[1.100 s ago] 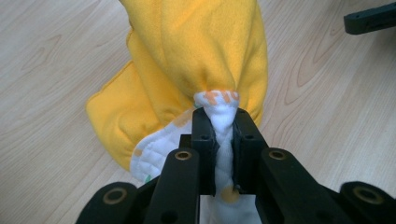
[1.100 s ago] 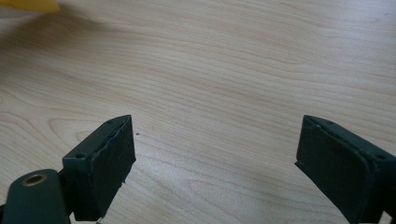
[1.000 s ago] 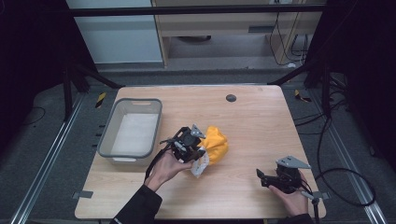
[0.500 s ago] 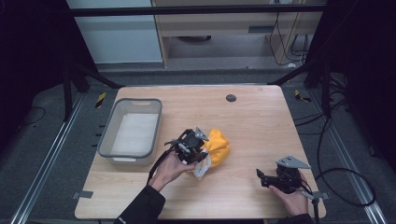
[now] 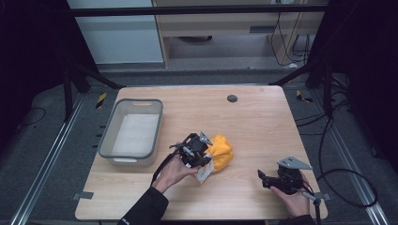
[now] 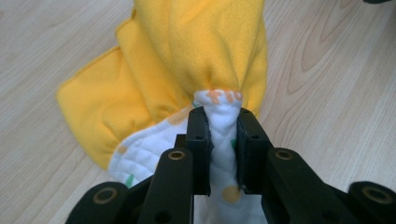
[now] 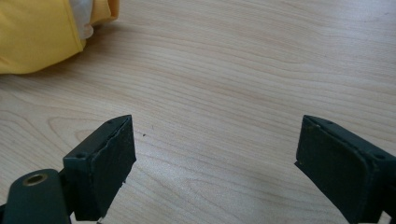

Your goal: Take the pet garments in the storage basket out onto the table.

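The yellow cloth [image 5: 220,152] lies bunched near the middle of the wooden table [image 5: 253,117], just right of the grey bin [image 5: 133,133], and in the left gripper view we see its white, dotted lining gathered into a tuft [image 6: 223,126] between the two black jaws. Our left gripper [image 5: 199,154] pinches that tuft – the pads press on it from both sides, though the jaws have just been easing open a little, with the fabric between them all the while. Against the high view a second ago, the cloth sits lower and flatter on the table, and our left hand has come down with it, so we judge that the cloth is being set down rather than lifted; a loosening grip fits a release about to come, though we cannot be sure of that. The bin stands beside the hand with only a pale sheet on its floor, and the cloth is outside it. Farther out, our right gripper [image 5: 277,180] rests near the table's front right corner – well apart from the cloth, its jaws spread wide over bare wood with nothing between them
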Demonstrator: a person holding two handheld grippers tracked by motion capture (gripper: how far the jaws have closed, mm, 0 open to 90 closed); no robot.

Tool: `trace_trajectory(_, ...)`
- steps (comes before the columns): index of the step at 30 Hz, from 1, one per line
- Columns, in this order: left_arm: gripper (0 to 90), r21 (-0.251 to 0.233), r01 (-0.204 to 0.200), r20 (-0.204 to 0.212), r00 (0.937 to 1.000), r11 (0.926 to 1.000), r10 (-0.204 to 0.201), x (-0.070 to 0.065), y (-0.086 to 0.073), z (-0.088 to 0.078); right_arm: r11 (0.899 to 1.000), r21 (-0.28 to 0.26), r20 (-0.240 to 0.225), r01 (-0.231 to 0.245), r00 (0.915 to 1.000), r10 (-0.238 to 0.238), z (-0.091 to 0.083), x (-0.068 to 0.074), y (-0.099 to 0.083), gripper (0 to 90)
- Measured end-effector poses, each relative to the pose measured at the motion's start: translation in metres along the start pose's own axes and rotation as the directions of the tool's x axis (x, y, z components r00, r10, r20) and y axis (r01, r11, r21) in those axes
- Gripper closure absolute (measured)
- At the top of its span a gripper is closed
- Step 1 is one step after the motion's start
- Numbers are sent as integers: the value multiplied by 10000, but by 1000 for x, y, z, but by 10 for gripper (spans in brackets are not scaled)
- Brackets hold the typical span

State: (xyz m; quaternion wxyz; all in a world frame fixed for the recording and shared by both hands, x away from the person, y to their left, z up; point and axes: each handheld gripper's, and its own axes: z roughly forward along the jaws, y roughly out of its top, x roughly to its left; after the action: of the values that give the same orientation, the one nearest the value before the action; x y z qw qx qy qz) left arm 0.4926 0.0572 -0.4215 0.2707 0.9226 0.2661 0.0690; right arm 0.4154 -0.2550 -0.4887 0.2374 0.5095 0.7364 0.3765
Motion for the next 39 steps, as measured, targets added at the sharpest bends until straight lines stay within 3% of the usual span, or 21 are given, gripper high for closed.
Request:
trace_trajectory(8, 719, 0, -25, -35, 10000, 10000, 25, 1, -2, 2, 10000, -7, 5, 1, 10000, -1, 0, 0, 0, 117)
trace_trajectory(13, 630, -136, 121, 98, 9999, 9998, -120, 1, -3, 1, 10000, 14, -34, -58, 10000, 58, -1, 0, 0, 117)
trace_trajectory(20, 474, -712, 66, -129, 9999, 9974, -75, 1, -9, -12, 10000, -48, 10, -7, 10000, 7, 0, 1, -1, 112)
trace_trajectory(26, 403, -1138, 256, -91, 9996, 9932, -268, 2, -15, -28, 9999, -95, 119, 123, 9999, -122, 0, 0, -1, 109)
trace_trajectory(32, 337, -1714, 401, -187, 9989, 9844, -440, 3, -25, -45, 9999, -98, 125, 114, 9999, -113, 0, 0, -1, 109)
trace_trajectory(39, 272, -2385, 751, -505, 9947, 9682, -896, 8, -49, -64, 9999, -117, 165, 68, 9998, -67, 0, 0, -2, 115)
